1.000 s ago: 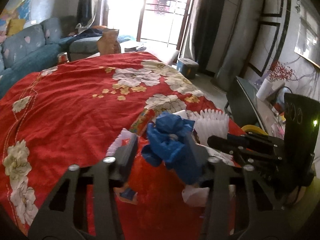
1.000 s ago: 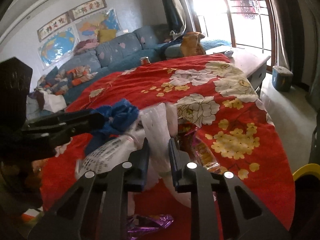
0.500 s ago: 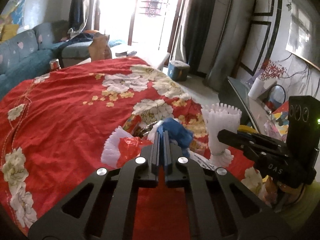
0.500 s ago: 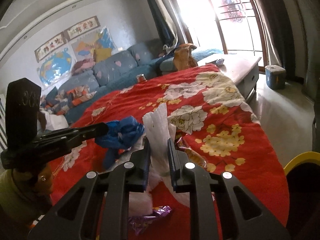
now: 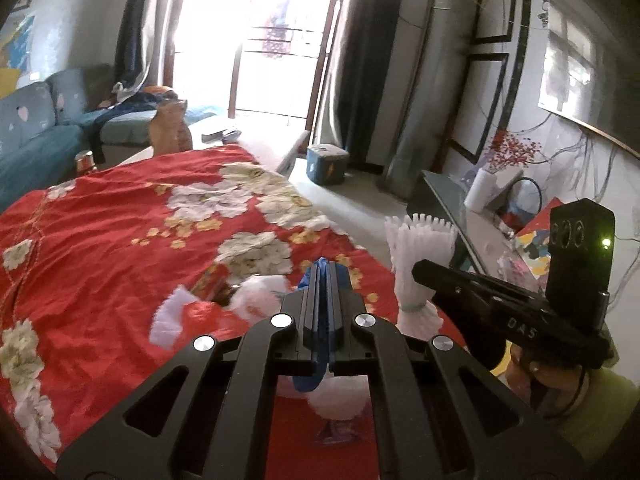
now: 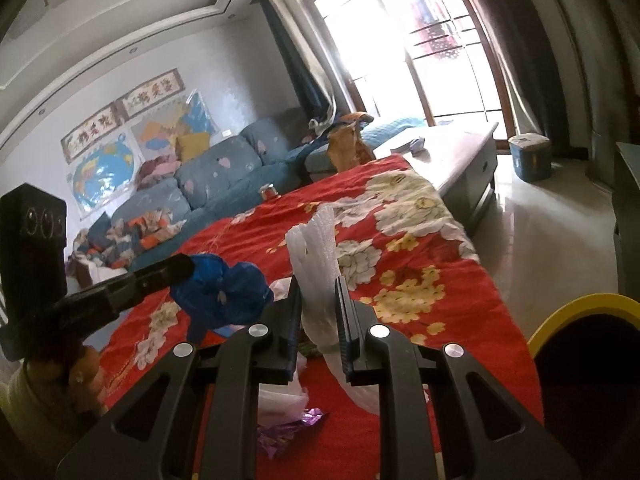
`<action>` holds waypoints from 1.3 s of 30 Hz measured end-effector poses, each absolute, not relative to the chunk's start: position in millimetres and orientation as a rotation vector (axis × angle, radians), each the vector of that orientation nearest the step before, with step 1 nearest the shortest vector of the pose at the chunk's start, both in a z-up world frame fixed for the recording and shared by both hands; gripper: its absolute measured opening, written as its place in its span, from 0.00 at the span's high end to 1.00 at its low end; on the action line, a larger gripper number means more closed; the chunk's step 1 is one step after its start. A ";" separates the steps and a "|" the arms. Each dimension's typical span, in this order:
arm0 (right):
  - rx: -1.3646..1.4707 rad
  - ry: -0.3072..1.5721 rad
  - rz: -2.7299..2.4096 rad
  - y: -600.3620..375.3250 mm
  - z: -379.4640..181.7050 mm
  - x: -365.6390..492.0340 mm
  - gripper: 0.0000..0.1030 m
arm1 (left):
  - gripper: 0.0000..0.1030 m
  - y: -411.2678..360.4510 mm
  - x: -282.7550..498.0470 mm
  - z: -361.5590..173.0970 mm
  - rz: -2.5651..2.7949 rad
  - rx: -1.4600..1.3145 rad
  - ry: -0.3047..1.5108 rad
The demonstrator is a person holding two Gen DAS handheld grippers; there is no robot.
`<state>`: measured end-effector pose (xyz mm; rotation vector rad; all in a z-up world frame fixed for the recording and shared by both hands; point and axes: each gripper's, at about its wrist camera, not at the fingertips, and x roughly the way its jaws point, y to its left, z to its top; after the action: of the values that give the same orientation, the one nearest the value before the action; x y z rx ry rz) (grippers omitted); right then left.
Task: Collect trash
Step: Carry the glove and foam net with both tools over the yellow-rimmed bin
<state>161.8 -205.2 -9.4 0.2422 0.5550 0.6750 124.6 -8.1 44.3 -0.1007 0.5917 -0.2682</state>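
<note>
My left gripper (image 5: 323, 270) is shut on a crumpled blue plastic bag (image 5: 308, 376), held above the red flowered cloth (image 5: 100, 240); the bag shows fully in the right wrist view (image 6: 224, 292). My right gripper (image 6: 318, 284) is shut on a white foam net sleeve (image 6: 316, 248), held upright above the cloth; it also shows in the left wrist view (image 5: 420, 248). White wrappers (image 5: 256, 300) and a red-and-white wrapper (image 5: 176, 316) lie on the cloth. A purple foil wrapper (image 6: 288, 432) and white plastic (image 6: 280, 396) lie under my right gripper.
A yellow-rimmed bin (image 6: 580, 320) stands at the cloth's right edge. A blue sofa (image 6: 216, 176) runs along the far side, with a can (image 6: 269, 191) near it. A low cabinet (image 6: 460, 152) and a blue box (image 6: 530, 156) stand by the window.
My left gripper closed on the blue bag and lifted it. My right gripper rose with the white foam sleeve. Both views tilted upward.
</note>
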 end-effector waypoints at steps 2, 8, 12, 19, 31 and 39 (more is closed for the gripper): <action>0.259 0.547 0.657 -215.2 -7.3 162.0 0.85 | 0.99 -14.9 123.8 44.4 -0.280 -0.099 0.589; 0.307 0.532 0.601 -245.5 -3.0 162.6 0.85 | 0.99 -38.6 123.1 45.2 -0.327 -0.092 0.585; 0.334 0.518 0.558 -268.9 -2.3 163.0 0.85 | 1.00 -54.6 122.9 45.4 -0.360 -0.079 0.584; 0.383 0.511 0.476 -309.8 -6.5 162.9 0.85 | 1.00 -86.4 126.9 38.6 -0.411 -0.044 0.601; 0.486 0.523 0.354 -376.4 -30.7 162.5 0.85 | 1.00 -139.6 133.1 27.5 -0.488 -0.011 0.634; 0.545 0.545 0.307 -401.3 -43.7 164.5 0.85 | 0.99 -173.6 142.4 10.3 -0.539 -0.019 0.683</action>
<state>164.5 -401.3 -43.7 0.5447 0.5448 0.3074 142.4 -173.6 10.3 -0.0188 0.6831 -0.5387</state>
